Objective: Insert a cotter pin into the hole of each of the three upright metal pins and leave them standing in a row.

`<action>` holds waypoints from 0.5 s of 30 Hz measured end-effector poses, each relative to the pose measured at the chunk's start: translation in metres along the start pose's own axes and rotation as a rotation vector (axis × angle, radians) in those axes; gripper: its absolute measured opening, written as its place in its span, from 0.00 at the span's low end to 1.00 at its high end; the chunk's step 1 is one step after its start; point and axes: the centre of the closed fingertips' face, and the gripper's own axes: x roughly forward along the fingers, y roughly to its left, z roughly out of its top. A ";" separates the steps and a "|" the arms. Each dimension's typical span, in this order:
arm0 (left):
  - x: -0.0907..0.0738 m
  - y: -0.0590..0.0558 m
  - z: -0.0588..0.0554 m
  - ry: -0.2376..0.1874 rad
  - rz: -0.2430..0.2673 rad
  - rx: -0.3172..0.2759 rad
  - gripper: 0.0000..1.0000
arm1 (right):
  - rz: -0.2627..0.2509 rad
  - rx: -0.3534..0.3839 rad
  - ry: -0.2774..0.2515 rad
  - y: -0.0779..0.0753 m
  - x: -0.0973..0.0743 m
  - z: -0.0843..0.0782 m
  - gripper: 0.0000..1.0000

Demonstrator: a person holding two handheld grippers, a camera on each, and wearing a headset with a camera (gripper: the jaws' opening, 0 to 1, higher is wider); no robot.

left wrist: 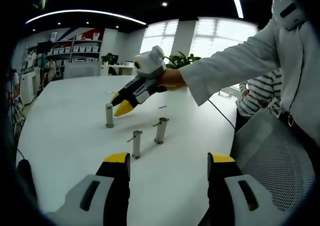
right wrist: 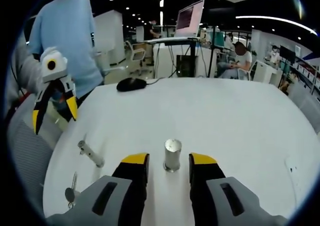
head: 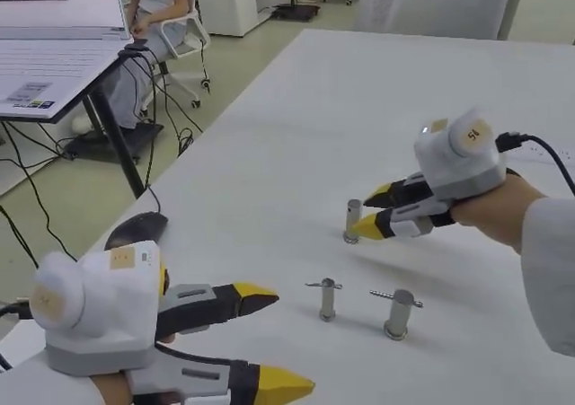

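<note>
Head view, left to right.

Lower left: left gripper [head: 292, 342], jaws wide, holding nothing, idle over the table [head: 269, 136] edge. Its own view shows the same wide gap with nothing in it.

Low centre: left pin [head: 328, 302], upright, cotter [head: 321, 285] through its top hole, sticking out to the left.

Mid-frame, just above that: bare pin [head: 353, 221], upright, no cotter in it that I can see.

Low, right of centre: right pin [head: 398, 315], upright, second cotter [head: 393, 296] through it.

From the right edge: right gripper [head: 362, 216], jaws part open, tips either side of the bare pin. In the right gripper view the pin stands between the jaws with a little table showing on each side, so I read it as straddling, not clamped. I see no cotter in those jaws.

My read: two of three done. Left to do: a cotter into the bare pin, then line-up — the three stand as a triangle, not a row, with the bare one set back toward the top of the frame.

In the left gripper view, centre frame, a thin scrap [left wrist: 162, 106] lies on the table past the right gripper. It may be the spare cotter, but it's too small to tell.
</note>
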 end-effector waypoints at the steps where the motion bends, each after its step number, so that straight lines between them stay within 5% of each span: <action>1: 0.000 0.000 0.000 -0.003 0.002 -0.002 0.62 | -0.002 -0.002 0.000 -0.001 0.001 0.001 0.34; 15: -0.002 0.003 0.000 0.001 0.011 -0.005 0.62 | -0.034 -0.035 0.023 -0.005 0.013 0.001 0.17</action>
